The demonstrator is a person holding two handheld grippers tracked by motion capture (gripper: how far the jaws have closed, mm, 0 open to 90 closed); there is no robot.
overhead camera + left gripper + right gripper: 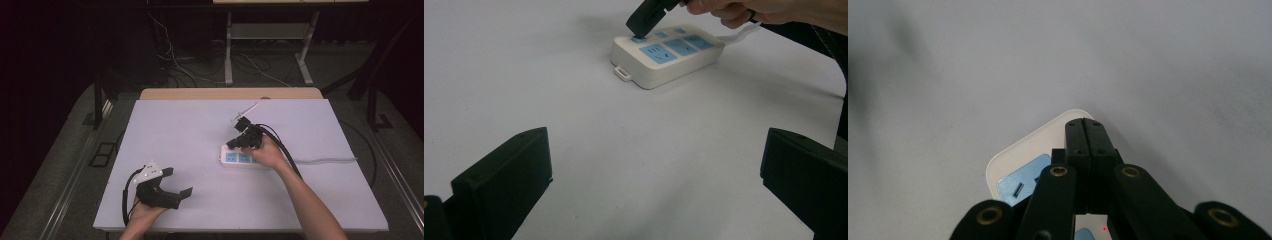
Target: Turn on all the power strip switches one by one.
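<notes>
A white power strip (240, 159) with blue sockets lies flat on the white table, right of centre. My right gripper (231, 145) is shut, its closed tips pointing down at the strip's left end. In the left gripper view those tips (641, 22) touch a small blue button (639, 38) on the strip (669, 55). The right gripper view has the joined tips (1085, 125) over the strip's rounded corner (1018, 155). My left gripper (177, 181) rests near the front left of the table, open with nothing between its jaws (656, 170).
The strip's pale cable (325, 160) runs right across the table. A thin white stick-like object (245, 111) lies behind the right gripper. A wooden edge (230, 93) borders the table's far side, with desk legs and loose cables on the floor beyond.
</notes>
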